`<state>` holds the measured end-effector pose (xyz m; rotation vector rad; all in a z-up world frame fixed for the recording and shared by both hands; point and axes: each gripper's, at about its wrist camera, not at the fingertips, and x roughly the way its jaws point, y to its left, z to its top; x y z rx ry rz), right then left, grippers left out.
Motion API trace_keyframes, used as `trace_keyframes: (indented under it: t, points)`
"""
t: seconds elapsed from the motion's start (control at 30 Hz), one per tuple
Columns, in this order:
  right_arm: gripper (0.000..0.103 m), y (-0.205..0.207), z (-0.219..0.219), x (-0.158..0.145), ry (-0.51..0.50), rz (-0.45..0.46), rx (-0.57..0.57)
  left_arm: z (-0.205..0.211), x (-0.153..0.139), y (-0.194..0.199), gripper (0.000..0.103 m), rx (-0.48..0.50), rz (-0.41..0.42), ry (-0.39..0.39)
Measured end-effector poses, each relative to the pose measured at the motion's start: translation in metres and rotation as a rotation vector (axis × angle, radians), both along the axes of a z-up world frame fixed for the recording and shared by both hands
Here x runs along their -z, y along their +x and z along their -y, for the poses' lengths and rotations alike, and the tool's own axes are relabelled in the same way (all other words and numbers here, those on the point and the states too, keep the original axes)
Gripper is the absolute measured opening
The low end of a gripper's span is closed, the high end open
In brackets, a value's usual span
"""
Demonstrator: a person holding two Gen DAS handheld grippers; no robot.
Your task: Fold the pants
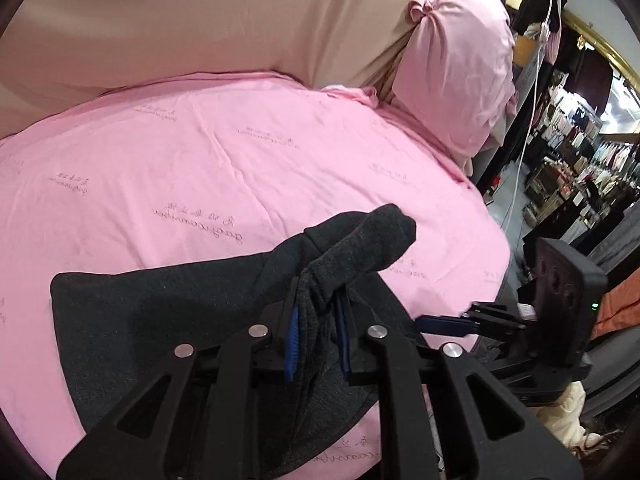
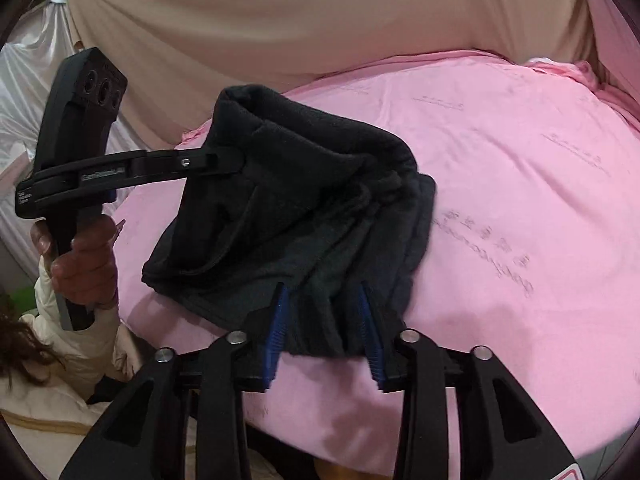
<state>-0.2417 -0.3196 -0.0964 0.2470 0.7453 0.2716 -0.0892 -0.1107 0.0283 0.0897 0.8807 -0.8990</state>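
Gripping bunched pants (image 1: 224,292) fabric: left hand-held gripper (image 1: 316,340) clamped; right hand-held gripper (image 2: 326,336) also has cloth between its pads. Pants on pink bed sheet (image 1: 200,160). Beyond pants: pink pillow (image 1: 452,68), beige headboard (image 1: 180,20).

Black hand-held gripper (image 2: 325,336) with blue pads (image 2: 276,336), silver screws, cream sleeve (image 2: 76,344).

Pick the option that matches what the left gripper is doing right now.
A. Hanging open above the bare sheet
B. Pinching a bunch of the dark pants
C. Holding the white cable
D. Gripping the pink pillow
B: in the left wrist view, the left gripper has a bunched fold of the pants squeezed between its blue pads, above the sheet.
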Motion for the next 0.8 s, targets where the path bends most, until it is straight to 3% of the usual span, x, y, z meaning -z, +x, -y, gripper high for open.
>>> trace_keyframes:
  t: [0.07, 0.1, 0.13, 0.17, 0.3, 0.4, 0.47, 0.5, 0.53, 0.57, 0.6, 0.67, 0.73, 0.8]
  points:
    - [0.053, 0.022, -0.004, 0.006, 0.006, -0.031, -0.020, -0.001, -0.006, -0.005, 0.014, 0.017, 0.010, -0.016]
    - [0.045, 0.033, -0.005, 0.014, -0.002, -0.071, -0.029, -0.003, -0.009, -0.008, 0.014, 0.026, 0.013, -0.023]
    - [0.009, 0.041, -0.003, 0.020, -0.016, -0.091, -0.028, -0.005, -0.013, -0.013, 0.014, 0.039, 0.019, -0.030]
    - [0.005, 0.041, -0.001, 0.018, 0.000, -0.094, -0.025, -0.005, -0.015, -0.017, 0.014, 0.054, 0.022, -0.036]
    - [0.001, 0.010, 0.024, -0.006, -0.040, 0.006, 0.087, 0.006, -0.006, -0.029, 0.015, 0.115, 0.008, -0.008]
    - [0.002, 0.015, 0.061, 0.032, -0.085, -0.147, 0.247, 0.030, 0.045, -0.043, 0.017, 0.209, -0.097, 0.087]
    - [0.001, -0.001, 0.082, 0.032, 0.026, -0.133, 0.298, 0.038, 0.074, -0.053, 0.019, 0.241, -0.143, 0.155]
    - [0.010, -0.011, 0.085, 0.022, 0.045, -0.095, 0.320, 0.036, 0.079, -0.060, 0.020, 0.239, -0.119, 0.166]
    - [0.011, -0.021, 0.082, 0.007, 0.055, -0.032, 0.323, 0.033, 0.077, -0.064, 0.022, 0.240, -0.096, 0.156]
    - [0.011, -0.026, 0.077, -0.005, 0.085, 0.015, 0.290, 0.026, 0.069, -0.069, 0.035, 0.252, -0.076, 0.123]
    - [0.011, -0.028, 0.068, -0.017, 0.122, 0.052, 0.236, 0.021, 0.061, -0.071, 0.058, 0.255, -0.069, 0.097]
    - [0.011, -0.023, 0.037, -0.037, 0.134, 0.107, 0.114, 0.003, 0.037, -0.072, 0.079, 0.222, -0.031, 0.009]
    - [0.016, -0.007, 0.003, -0.040, 0.101, 0.108, -0.002, -0.016, 0.012, -0.074, 0.080, 0.198, 0.031, -0.061]
    - [0.016, 0.018, -0.021, -0.026, 0.093, 0.058, -0.089, -0.031, -0.003, -0.073, 0.086, 0.145, 0.090, -0.069]
